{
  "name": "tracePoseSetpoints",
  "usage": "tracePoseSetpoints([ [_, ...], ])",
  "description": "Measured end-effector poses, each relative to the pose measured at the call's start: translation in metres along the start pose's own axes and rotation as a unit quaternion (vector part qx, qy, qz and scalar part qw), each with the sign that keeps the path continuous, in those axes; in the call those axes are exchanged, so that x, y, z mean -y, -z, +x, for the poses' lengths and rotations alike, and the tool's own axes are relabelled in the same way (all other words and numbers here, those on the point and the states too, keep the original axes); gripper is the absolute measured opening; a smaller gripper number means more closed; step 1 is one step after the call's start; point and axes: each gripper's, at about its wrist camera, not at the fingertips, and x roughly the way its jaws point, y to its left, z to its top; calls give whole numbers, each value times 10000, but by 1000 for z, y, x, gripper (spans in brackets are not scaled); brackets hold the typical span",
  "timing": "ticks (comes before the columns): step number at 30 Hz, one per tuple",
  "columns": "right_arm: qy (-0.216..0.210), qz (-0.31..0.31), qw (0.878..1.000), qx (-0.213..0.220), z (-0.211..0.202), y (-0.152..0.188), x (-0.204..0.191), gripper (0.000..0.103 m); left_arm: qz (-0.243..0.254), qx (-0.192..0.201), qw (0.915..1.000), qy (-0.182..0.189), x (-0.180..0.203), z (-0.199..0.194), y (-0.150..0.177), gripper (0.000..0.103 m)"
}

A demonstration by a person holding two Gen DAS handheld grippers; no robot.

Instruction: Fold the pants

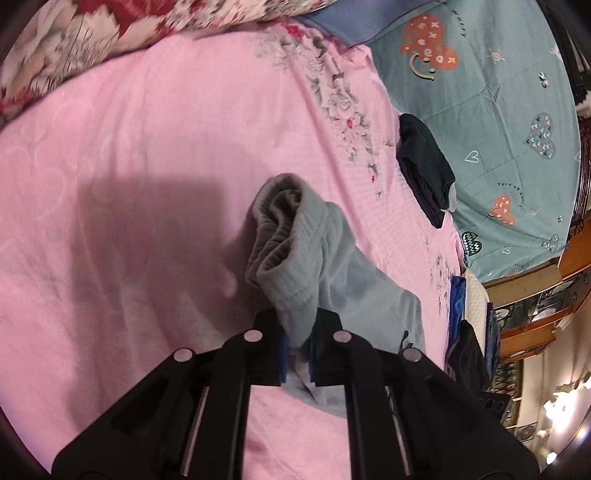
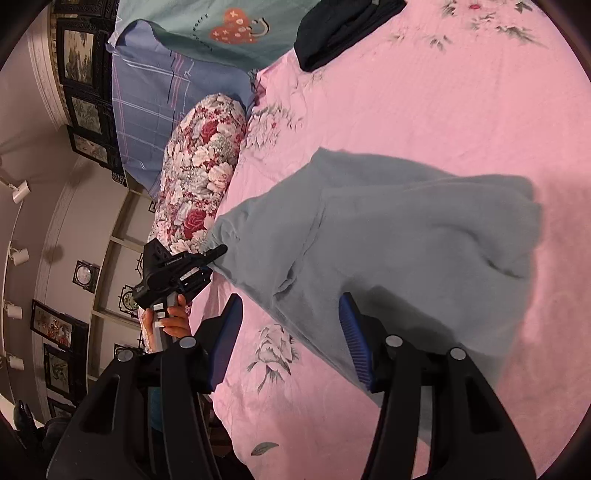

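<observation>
Grey-blue fleece pants lie bunched on the pink bed sheet. My left gripper is shut on the pants' ribbed waistband and holds it lifted. In the right wrist view the pants spread across the sheet, and my left gripper pinches their left corner. My right gripper is open and empty, its jaws wide apart, just above the near edge of the pants.
A dark folded garment lies on the sheet's edge, also in the right wrist view. A floral pillow, a blue plaid pillow and a teal heart-print quilt border the sheet. Dark items sit beyond the bed edge.
</observation>
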Motion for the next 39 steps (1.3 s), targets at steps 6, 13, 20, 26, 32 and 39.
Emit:
tracePoseSetpoints([
  [6,100,79,9983,577,-50,5,16,55,1337,154,9909,38,95,-5,21,7],
  [13,183,624,9886,1356,-109,22,63,55,3661,-569,9283,322,236,37,119,7],
  [20,117,995,9826,1567,-124,38,95,55,4590,-1882,8683,30,267,106,209,13],
  [26,-21,888,9853,1462,-127,35,90,65,4361,-1668,8835,378,255,76,202,87],
  [32,-692,283,9899,1201,-107,10,42,65,3934,-990,9138,213,232,29,158,87],
  [39,326,36,9993,-189,-23,3,25,62,2695,-1239,9545,-299,168,52,105,87],
])
